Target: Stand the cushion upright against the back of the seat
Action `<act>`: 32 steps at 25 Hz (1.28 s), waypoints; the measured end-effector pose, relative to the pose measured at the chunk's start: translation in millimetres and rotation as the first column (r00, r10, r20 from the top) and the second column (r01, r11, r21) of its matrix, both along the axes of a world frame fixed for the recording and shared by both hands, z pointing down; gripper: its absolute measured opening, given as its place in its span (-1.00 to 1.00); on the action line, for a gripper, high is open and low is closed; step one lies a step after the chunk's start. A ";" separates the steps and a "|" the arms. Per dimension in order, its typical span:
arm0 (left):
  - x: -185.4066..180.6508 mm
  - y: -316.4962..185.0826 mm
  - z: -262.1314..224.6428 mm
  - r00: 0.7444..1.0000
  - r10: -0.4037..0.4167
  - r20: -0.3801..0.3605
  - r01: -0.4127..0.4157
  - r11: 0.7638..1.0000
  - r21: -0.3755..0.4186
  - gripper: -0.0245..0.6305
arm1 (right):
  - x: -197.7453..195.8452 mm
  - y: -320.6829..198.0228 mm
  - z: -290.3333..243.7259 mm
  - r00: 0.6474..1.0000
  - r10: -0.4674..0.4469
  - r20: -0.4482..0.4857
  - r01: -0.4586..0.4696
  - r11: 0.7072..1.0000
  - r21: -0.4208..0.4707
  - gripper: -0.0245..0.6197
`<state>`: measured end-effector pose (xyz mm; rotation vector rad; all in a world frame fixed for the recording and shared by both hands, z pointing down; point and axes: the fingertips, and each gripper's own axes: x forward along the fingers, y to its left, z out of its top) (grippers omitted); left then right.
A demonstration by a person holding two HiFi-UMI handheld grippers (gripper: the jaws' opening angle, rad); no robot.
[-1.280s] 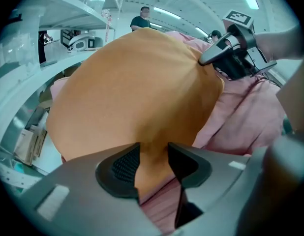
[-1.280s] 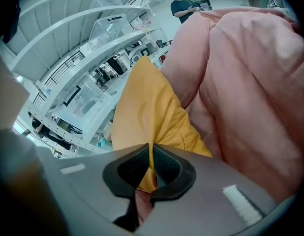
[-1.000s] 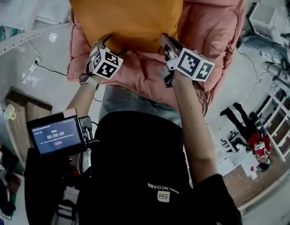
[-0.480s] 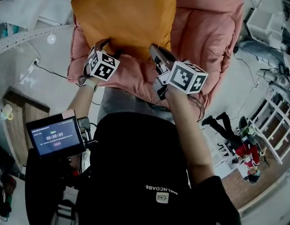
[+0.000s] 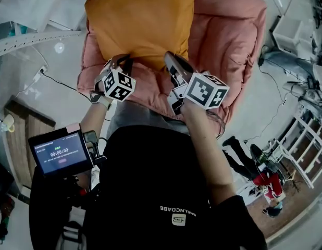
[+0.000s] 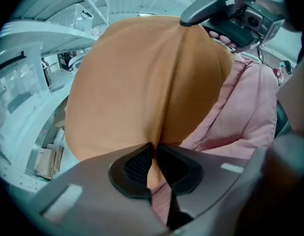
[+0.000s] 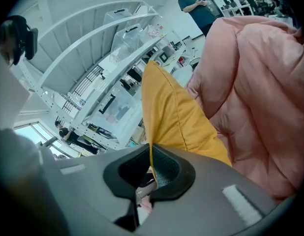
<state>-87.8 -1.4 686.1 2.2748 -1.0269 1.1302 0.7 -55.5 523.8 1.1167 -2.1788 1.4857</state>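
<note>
An orange cushion (image 5: 143, 20) lies on the pink padded seat (image 5: 231, 40), lifted at its near edge by both grippers. My left gripper (image 5: 121, 62) has just been closing and now pinches the cushion's (image 6: 142, 87) near left edge between its pads. My right gripper (image 5: 169, 59) is shut on the near right corner; the orange fabric (image 7: 174, 117) runs up from between its pads beside the pink seat back (image 7: 260, 82). The right gripper (image 6: 189, 19) also shows at the cushion's top right in the left gripper view.
White shelving (image 7: 98, 48) with clear bins stands beyond the cushion. A small screen (image 5: 59, 152) sits at my lower left. A cable (image 5: 57, 79) runs over the floor left of the seat. A person (image 7: 196, 4) stands far back; white furniture (image 5: 301, 145) is at the right.
The left gripper's jaws closed onto the cushion's near edge. Both grippers rose, lifting that edge, and the right gripper drew left towards the left one.
</note>
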 end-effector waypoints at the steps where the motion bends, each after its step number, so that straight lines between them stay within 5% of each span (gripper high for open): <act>1: -0.3 -1.2 -1.9 1.000 -0.005 0.006 0.005 1.000 0.006 -0.77 | -1.4 -1.5 -2.7 1.000 -0.003 0.009 0.003 1.000 0.004 -0.89; 8: -0.8 -3.0 -22.4 0.999 -0.048 0.002 0.048 0.998 0.047 -0.80 | -5.1 -8.9 -29.9 0.999 0.001 0.044 -0.004 0.998 0.057 -0.90; 20: 57.3 7.3 -65.6 0.993 0.088 -0.076 -0.084 0.995 0.057 -0.82 | 60.7 3.4 -78.9 0.988 0.140 0.070 -0.146 0.986 0.082 -0.90; 32: 134.9 19.9 -116.9 0.927 0.330 -0.181 -0.310 0.942 0.128 -0.82 | 136.4 26.2 -141.7 0.958 0.285 0.020 -0.286 0.950 0.128 -0.90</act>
